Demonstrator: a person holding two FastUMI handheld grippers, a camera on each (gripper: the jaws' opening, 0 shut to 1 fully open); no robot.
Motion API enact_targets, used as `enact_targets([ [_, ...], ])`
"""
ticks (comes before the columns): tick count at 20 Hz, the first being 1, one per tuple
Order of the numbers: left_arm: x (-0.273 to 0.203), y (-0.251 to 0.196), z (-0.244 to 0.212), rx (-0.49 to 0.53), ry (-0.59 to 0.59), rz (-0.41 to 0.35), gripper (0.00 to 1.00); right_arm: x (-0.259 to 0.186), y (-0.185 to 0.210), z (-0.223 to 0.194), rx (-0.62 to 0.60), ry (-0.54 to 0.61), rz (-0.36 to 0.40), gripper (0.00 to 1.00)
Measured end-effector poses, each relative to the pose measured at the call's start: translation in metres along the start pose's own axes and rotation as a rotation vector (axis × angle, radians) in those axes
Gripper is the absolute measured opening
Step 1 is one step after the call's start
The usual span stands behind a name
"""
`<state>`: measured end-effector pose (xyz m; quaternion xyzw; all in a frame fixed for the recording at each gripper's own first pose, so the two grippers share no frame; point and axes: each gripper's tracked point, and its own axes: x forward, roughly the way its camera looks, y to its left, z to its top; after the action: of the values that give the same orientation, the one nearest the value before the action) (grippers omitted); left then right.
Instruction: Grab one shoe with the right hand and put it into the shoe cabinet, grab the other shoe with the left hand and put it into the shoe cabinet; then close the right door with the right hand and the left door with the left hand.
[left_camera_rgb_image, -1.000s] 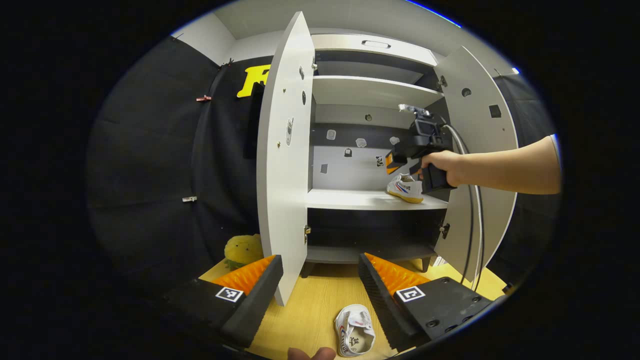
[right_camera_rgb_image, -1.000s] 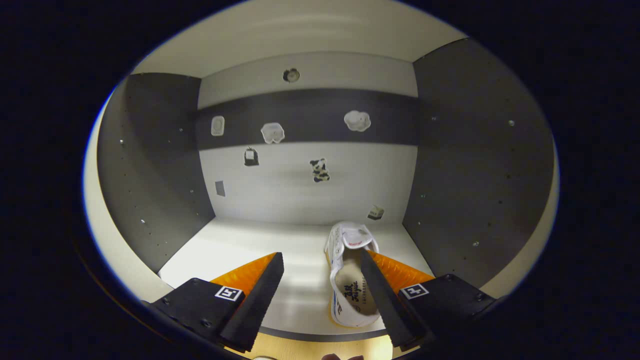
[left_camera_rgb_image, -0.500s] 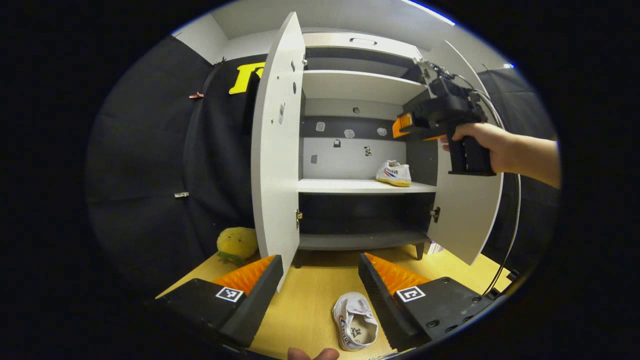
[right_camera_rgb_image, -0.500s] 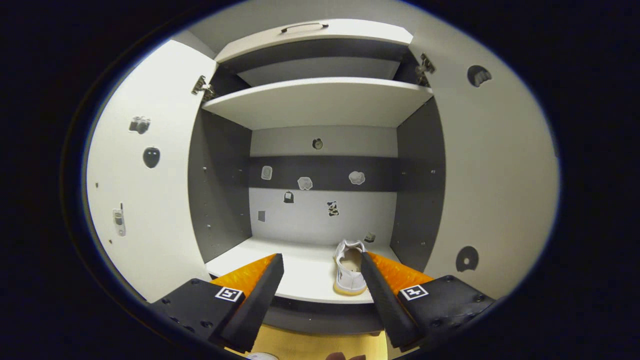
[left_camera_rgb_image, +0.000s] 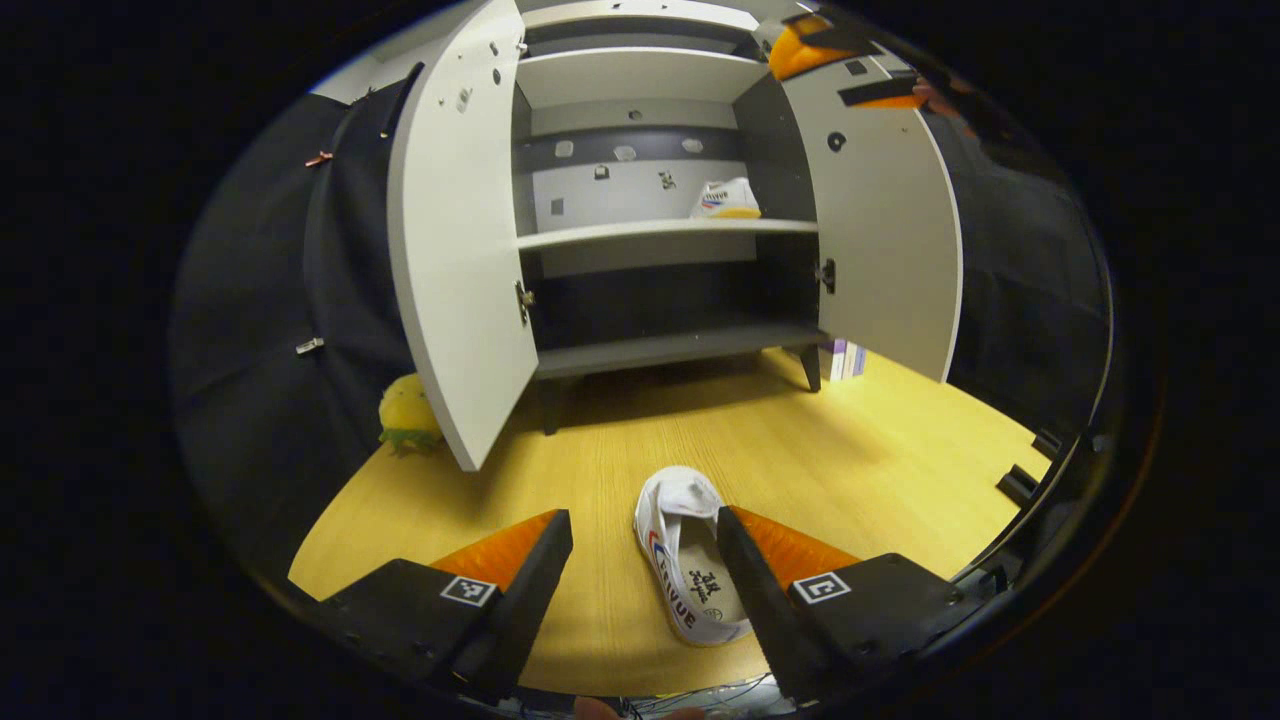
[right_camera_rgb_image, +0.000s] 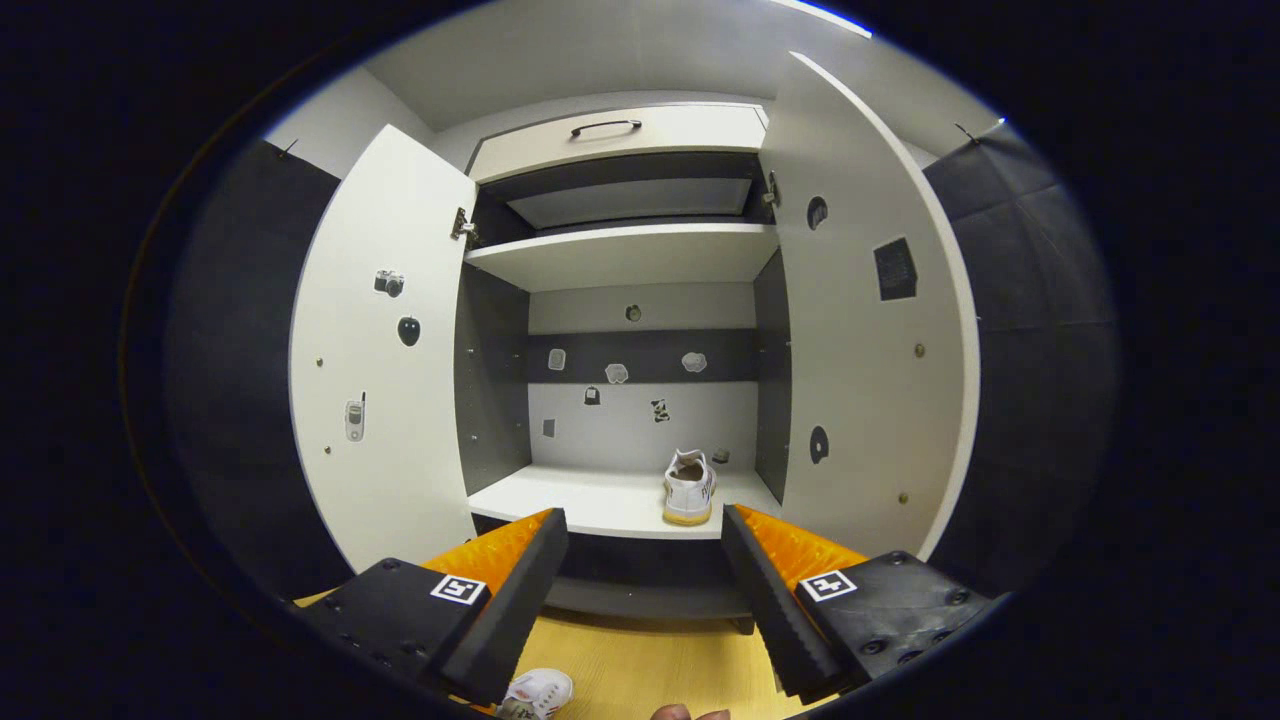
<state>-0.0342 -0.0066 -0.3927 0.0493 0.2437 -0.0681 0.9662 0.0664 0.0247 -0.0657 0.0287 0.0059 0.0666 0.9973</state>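
Down by my feet, the left gripper (left_camera_rgb_image: 640, 560) hangs over the wooden floor (left_camera_rgb_image: 880, 440) with its jaws released and spread wide; the second shoe (left_camera_rgb_image: 690, 555) lies on the boards just ahead, heel end toward the gripper and toe toward the cabinet, sitting off-centre so that one finger (left_camera_rgb_image: 755, 585) overlaps its side while the other stands well apart from it. That offset is the first thing that could go wrong: if the jaws clench from here, I judge they may catch only the soft collar on one side, and the shoe could twist or slip out on the lift. A little farther, the left door (left_camera_rgb_image: 450, 250) swings far out over the floor, its lower corner close to the line the shoe must travel, so a careless carry could knock against its edge and swing it. A yellow stuffed toy (left_camera_rgb_image: 405, 420) sits beside that door, out of the way. The right gripper (right_camera_rgb_image: 645, 575) is held back from the cabinet, jaws likewise released and holding nothing. Beyond it, the shoe cabinet (right_camera_rgb_image: 620, 250) stands with both doors open, the right door (right_camera_rgb_image: 870, 370) included, and the first shoe (right_camera_rgb_image: 688, 488) rests on the right side of the middle shelf (right_camera_rgb_image: 560, 500); setting the second one down too close could shove it back or askew
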Motion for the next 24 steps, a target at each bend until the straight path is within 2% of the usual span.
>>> enact_targets([
  [6, 0.058, 0.002, -0.046, -0.017, 0.072, 0.021, 0.87, -0.040, -0.024, -0.008, -0.007, 0.030, -0.031, 0.98],
  [10, 0.090, -0.003, -0.055, -0.045, 0.087, 0.019, 0.67, -0.060, -0.037, -0.014, -0.060, 0.056, -0.047, 0.98],
  [14, 0.116, -0.007, -0.050, -0.010, 0.070, 0.008, 0.50, -0.072, -0.049, -0.020, -0.092, 0.080, -0.063, 0.98],
  [15, 0.122, -0.005, -0.051, 0.002, 0.068, 0.019, 0.42, -0.073, -0.051, -0.021, -0.097, 0.083, -0.068, 0.98],
  [16, 0.124, -0.003, -0.051, 0.015, 0.068, 0.039, 0.40, -0.074, -0.053, -0.020, -0.098, 0.085, -0.072, 0.98],
  [18, 0.129, 0.004, -0.056, 0.030, 0.081, 0.074, 0.28, -0.077, -0.056, -0.018, -0.100, 0.083, -0.081, 0.98],
  [19, 0.129, 0.008, -0.061, 0.041, 0.103, 0.083, 0.18, -0.076, -0.058, -0.017, -0.102, 0.082, -0.084, 0.98],
  [21, 0.129, 0.011, -0.064, 0.037, 0.149, 0.079, 0.11, -0.076, -0.058, -0.014, -0.102, 0.077, -0.084, 0.98],
  [24, 0.125, 0.010, -0.052, 0.015, 0.172, 0.069, 0.07, -0.080, -0.058, -0.008, -0.101, 0.065, -0.080, 0.98],
])
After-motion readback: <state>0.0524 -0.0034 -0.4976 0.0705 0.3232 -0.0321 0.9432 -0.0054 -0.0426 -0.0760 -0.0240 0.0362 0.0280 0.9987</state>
